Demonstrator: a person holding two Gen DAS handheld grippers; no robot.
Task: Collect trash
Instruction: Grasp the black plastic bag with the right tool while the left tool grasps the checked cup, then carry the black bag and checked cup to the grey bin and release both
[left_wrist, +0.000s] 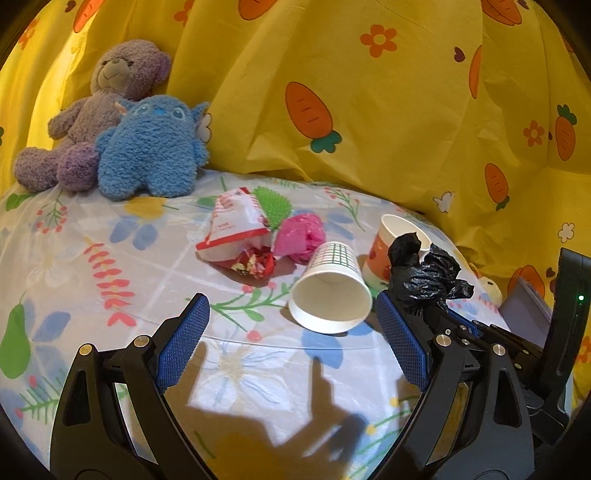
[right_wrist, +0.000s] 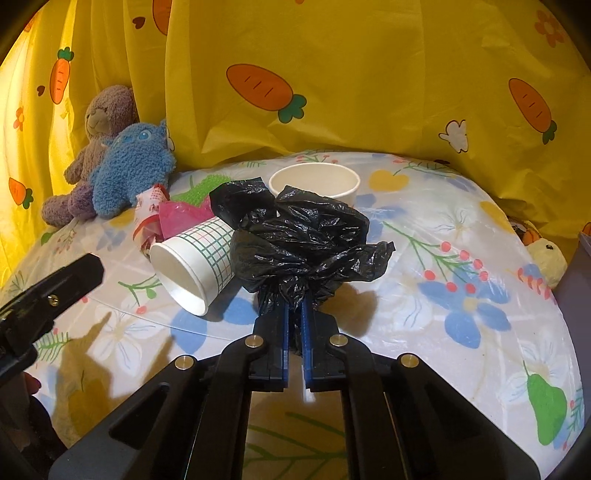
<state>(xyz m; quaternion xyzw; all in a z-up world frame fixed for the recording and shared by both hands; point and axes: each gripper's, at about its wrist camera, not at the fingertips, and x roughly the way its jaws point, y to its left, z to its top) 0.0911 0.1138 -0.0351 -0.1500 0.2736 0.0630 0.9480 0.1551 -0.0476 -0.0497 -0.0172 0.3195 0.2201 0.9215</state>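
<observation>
Black bag (right_wrist: 301, 240), crumpled, is clenched between the pads of the right gripper (right_wrist: 295, 314), just above the table (right_wrist: 443, 332). Checked cup (right_wrist: 194, 260) lies tipped at its 9 o'clock, touching it; white cup (right_wrist: 314, 182) stands upright at 12 o'clock. Left gripper (left_wrist: 291, 339): jaws released, holding nothing. Wrappers (left_wrist: 236, 229) lie at its 11 o'clock.
</observation>
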